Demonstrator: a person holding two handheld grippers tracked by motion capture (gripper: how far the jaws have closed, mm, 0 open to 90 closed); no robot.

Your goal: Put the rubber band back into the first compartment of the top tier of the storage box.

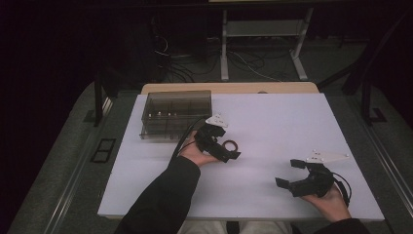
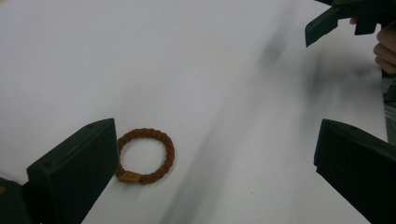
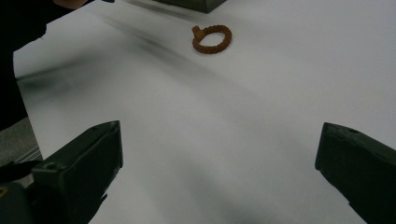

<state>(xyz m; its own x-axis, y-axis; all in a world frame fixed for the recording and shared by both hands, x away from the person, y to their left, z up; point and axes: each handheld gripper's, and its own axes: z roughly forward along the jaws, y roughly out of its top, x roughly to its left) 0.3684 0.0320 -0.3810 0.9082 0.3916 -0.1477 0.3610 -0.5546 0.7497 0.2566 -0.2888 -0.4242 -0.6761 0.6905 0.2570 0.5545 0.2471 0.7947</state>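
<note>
A brown braided bracelet point(image 1: 231, 145) with a small tag lies flat on the white table. My left gripper point(image 1: 225, 144) stands open beside it, one jaw almost touching it. In the left gripper view the bracelet point(image 2: 145, 156) rests just right of the left jaw, with wide empty table between the jaws. My right gripper point(image 1: 290, 171) is open near the table's front right, holding nothing. From the right gripper view the bracelet point(image 3: 212, 38) lies far ahead.
A clear plastic compartment box point(image 1: 175, 113) sits at the table's back left. The white table top point(image 1: 272, 122) stretches wide to the right. The other hand's gripper point(image 2: 345, 18) appears at the upper right of the left gripper view.
</note>
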